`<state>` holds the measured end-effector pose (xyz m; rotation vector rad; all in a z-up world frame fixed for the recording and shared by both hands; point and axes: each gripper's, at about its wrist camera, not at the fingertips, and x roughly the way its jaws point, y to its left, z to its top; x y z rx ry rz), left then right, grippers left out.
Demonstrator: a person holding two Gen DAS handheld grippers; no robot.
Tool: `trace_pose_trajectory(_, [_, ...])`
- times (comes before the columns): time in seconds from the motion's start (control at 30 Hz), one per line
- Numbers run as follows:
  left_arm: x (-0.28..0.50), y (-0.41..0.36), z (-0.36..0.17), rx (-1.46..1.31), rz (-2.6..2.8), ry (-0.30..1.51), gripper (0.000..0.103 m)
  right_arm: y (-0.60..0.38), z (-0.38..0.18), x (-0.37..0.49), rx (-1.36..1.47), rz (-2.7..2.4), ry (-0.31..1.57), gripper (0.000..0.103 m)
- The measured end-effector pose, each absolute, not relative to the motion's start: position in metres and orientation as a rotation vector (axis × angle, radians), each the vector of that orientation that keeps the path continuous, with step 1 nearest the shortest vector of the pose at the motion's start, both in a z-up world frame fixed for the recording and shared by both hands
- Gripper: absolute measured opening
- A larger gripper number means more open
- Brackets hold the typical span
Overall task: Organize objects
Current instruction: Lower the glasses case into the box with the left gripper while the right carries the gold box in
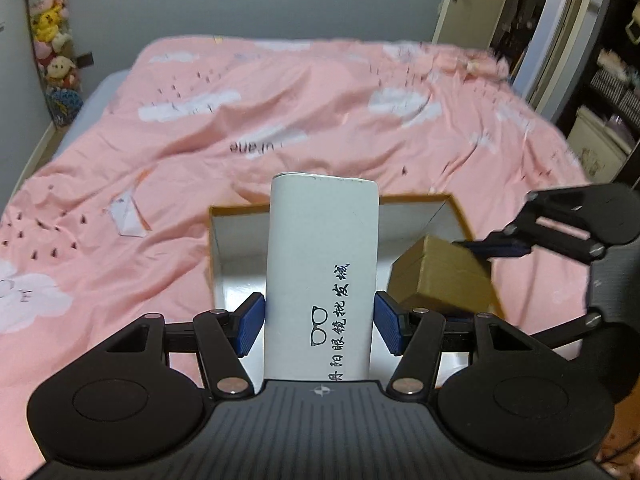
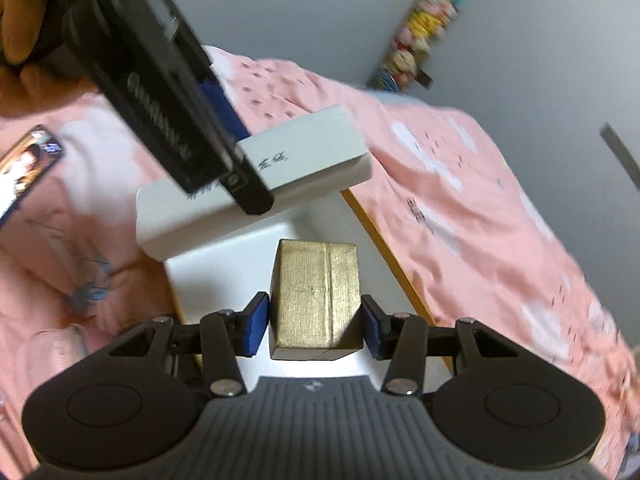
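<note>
The left gripper [image 1: 320, 324] pinches the white case [image 1: 322, 280] by its two long sides, with the blue jaws pressed flat against it, so the case cannot slip while it is carried. In the left wrist view the case stands in the middle of the frame, above the open tray [image 1: 452, 208] that lies on the bed [image 1: 200, 140]. I judge it is being brought to the tray to be put inside.

The right gripper [image 2: 316, 326] holds the gold box [image 2: 316, 300] between its jaws, low in the centre of the right wrist view, over the white floor of the tray, probably for the same reason.

The case is a smooth white oblong with rounded corners, printed with a small drawing of glasses and black characters. The gold box is a small block with a ribbed surface and one seam.
</note>
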<state>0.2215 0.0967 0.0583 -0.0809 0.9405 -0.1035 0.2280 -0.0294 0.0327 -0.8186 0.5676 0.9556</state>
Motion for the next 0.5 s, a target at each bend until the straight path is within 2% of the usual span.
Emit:
trace_pose_trajectory(0.23, [0.256, 0.079, -0.008, -0.001, -0.004, 1.087, 0.068, -0.036, -0.006, 0.281, -0.751, 0.928, 0.708, 0.05])
trace_pose_trajectory(0.5, [0.261, 0.056, -0.049, 0.111, 0.138, 1.087, 0.068, -0.032, -0.038, 0.306, -0.715, 0.947, 0.798, 0.05])
